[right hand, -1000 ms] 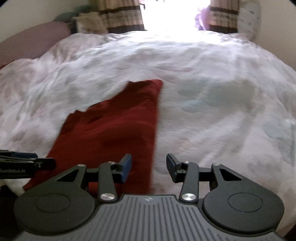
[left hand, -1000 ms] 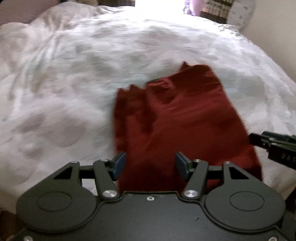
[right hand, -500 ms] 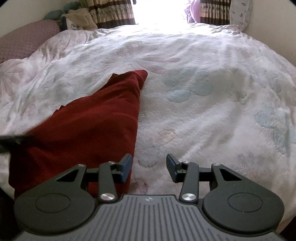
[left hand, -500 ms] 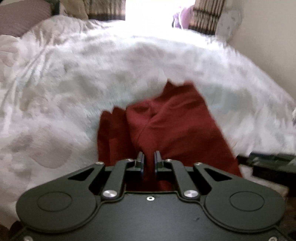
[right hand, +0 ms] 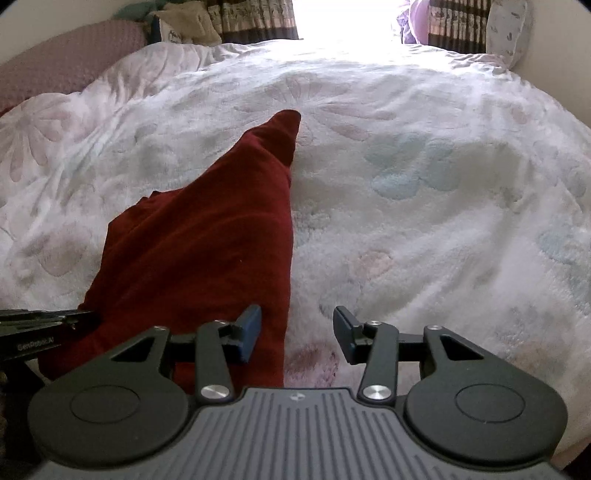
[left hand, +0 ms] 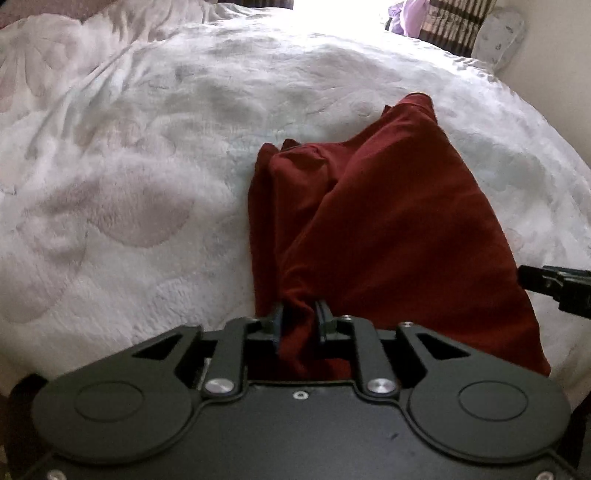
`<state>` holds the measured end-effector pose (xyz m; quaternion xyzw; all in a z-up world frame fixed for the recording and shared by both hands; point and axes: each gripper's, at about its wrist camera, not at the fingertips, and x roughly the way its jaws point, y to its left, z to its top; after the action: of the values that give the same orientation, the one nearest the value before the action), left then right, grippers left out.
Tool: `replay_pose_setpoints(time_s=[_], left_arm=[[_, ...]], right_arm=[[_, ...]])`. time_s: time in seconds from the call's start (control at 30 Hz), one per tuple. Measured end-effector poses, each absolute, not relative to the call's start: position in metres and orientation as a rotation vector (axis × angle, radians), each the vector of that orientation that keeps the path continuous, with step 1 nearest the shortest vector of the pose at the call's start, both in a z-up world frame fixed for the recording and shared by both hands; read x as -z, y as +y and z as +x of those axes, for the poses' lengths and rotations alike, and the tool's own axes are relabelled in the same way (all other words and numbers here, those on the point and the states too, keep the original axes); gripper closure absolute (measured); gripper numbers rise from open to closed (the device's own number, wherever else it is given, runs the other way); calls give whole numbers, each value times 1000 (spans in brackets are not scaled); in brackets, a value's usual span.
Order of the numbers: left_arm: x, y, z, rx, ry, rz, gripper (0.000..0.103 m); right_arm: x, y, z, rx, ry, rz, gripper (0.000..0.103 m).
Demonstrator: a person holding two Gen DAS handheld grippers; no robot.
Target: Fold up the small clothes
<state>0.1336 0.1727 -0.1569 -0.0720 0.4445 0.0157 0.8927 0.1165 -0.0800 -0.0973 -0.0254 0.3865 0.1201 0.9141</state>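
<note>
The left tool (left hand: 300, 318) pinches a bunched near edge of the red garment (left hand: 391, 236), its 2 fingers pressed into the cloth, likely so that this edge can be lifted and carried over for a fold. The garment lies lengthwise on the bed (left hand: 122, 192), near the front edge, its far tip pointing toward the bright window; folds gather toward the pinch, so the cloth looks pulled taut there. The right tool (right hand: 295, 334) hovers with fingers spread, empty, straddling the garment's right edge (right hand: 207, 258), seemingly placed to take the matching corner. Beyond lie pillows (right hand: 184, 22) and curtains (right hand: 255, 18).
</note>
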Motion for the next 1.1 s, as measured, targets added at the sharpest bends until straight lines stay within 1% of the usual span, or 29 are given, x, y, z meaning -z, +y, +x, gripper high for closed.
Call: replay_pose_setpoints(time_s=[0.03, 0.07, 0.23, 0.33, 0.47, 0.5, 0.53, 0.57, 0.63, 0.7, 0.87, 0.93, 0.97, 1.0, 1.03, 1.07, 1.1], left_arm=[[152, 172, 134, -46, 920, -131, 62], [146, 172, 137, -62, 921, -108, 58], [127, 186, 156, -22, 879, -152, 54], [129, 181, 180, -18, 872, -147, 52], [152, 174, 217, -6, 898, -166, 52], [158, 175, 222, -8, 894, -189, 54], [161, 177, 223, -5, 875, -213, 59], [164, 179, 225, -5, 861, -243, 60], [162, 182, 226, 15, 857, -272, 89], [150, 184, 221, 21, 816, -283, 91], [106, 190, 203, 33, 693, -300, 91], [102, 186, 205, 1, 704, -226, 91], [111, 184, 209, -24, 715, -184, 90], [124, 184, 215, -34, 739, -162, 88], [141, 184, 223, -38, 784, -142, 84], [157, 186, 230, -47, 829, -138, 82], [167, 188, 232, -59, 857, -149, 72]], right_arm=[[96, -80, 116, -244, 794, -54, 50], [96, -81, 117, -240, 793, -53, 50], [99, -79, 117, -238, 794, -53, 50], [99, -79, 117, -238, 793, -53, 50], [99, -78, 117, -236, 793, -50, 49], [99, -77, 117, -235, 792, -52, 49], [99, -78, 117, -235, 792, -51, 49], [99, -79, 117, -237, 793, -47, 49], [99, -78, 117, -238, 793, -47, 49], [100, -78, 117, -240, 793, -48, 49], [98, -81, 116, -269, 783, -27, 49], [99, -79, 116, -287, 784, -13, 46], [99, -78, 116, -292, 783, -11, 46], [100, -76, 116, -292, 783, -15, 46], [100, -74, 115, -289, 781, -25, 46], [100, -72, 114, -289, 777, -35, 46], [98, -72, 113, -296, 773, -38, 46]])
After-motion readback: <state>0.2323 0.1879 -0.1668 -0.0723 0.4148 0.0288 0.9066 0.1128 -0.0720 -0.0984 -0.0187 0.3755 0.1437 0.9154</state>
